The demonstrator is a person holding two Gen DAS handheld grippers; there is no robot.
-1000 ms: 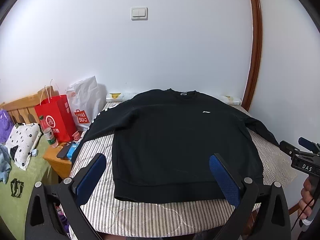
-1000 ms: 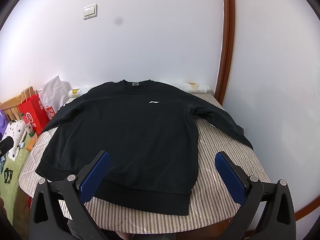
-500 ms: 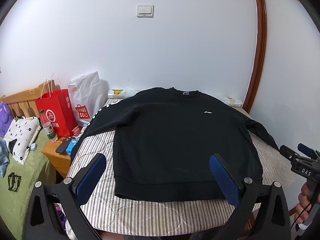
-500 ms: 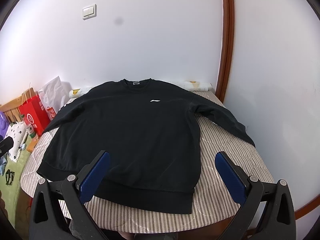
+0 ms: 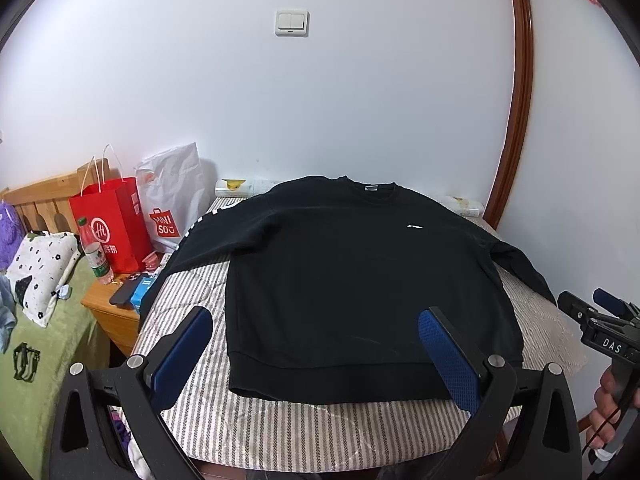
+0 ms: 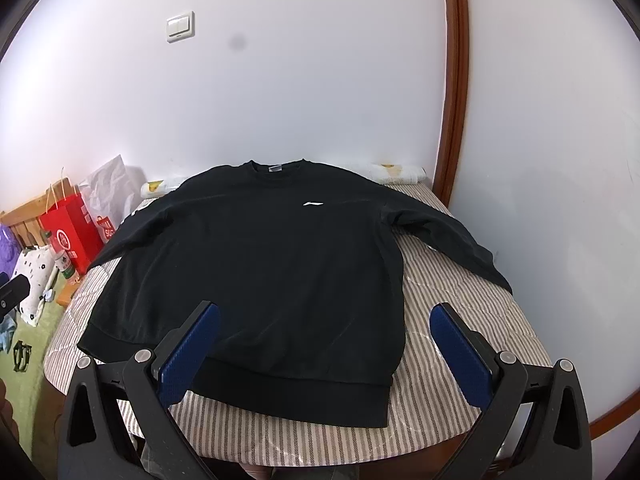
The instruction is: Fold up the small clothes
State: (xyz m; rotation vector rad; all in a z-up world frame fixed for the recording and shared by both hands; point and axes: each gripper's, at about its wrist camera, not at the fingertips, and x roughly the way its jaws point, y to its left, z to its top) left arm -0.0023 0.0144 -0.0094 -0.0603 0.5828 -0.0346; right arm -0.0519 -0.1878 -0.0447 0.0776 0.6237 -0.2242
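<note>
My left gripper [image 5: 316,354] and right gripper [image 6: 324,350] hover with fingers spread wide, empty, above the near hem. The black long-sleeved sweatshirt [image 6: 260,272] lies flat on the striped quilted table cover [image 6: 452,412]. Since a second ago the view only drifted slightly; folding is not started.

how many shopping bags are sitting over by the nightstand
2. A red paper bag stands on the wooden nightstand, and a white plastic bag stands right of it against the wall. More could be hidden behind them.
</note>
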